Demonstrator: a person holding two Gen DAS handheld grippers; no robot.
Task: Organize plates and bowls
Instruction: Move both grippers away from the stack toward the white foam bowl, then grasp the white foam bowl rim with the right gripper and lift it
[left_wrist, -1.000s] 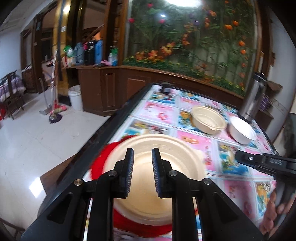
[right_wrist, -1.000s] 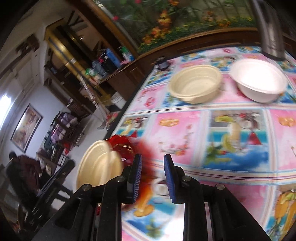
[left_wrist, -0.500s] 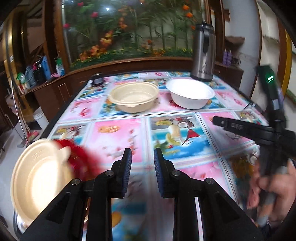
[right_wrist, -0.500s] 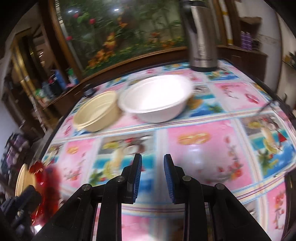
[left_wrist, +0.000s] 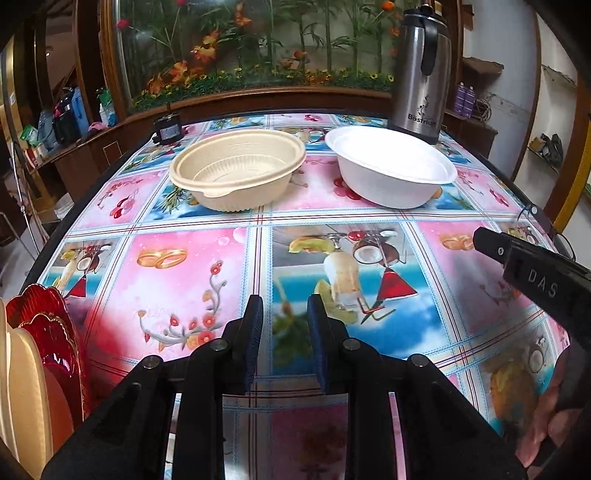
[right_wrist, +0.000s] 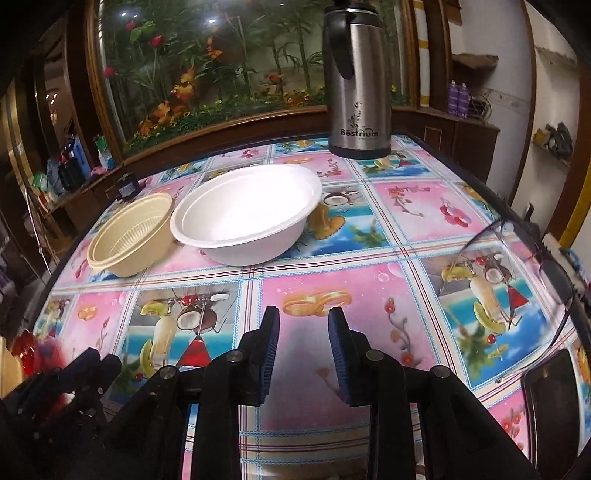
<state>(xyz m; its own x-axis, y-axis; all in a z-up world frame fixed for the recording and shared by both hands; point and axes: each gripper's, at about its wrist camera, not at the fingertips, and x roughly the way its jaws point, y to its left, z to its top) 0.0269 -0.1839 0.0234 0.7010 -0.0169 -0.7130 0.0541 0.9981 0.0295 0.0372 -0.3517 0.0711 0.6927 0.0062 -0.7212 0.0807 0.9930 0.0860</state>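
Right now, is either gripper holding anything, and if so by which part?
Nothing is held. The left gripper and right gripper both stand slightly apart over the flowery tablecloth, with nothing between their blue pads.

Dim room; tablecloth (left_wrist: 332, 206) glare; edges perhaps blurred.

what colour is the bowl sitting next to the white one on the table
Beige, a pale cream. The beige bowl shows best in the left wrist view, left of the white bowl.

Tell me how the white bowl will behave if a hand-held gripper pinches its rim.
The white bowl looks like thin foam, so probably very light and apt to slide. Its thin rim may flex or dent under a pinch. Its wide, low shape on the tablecloth suggests it won't tip easily.
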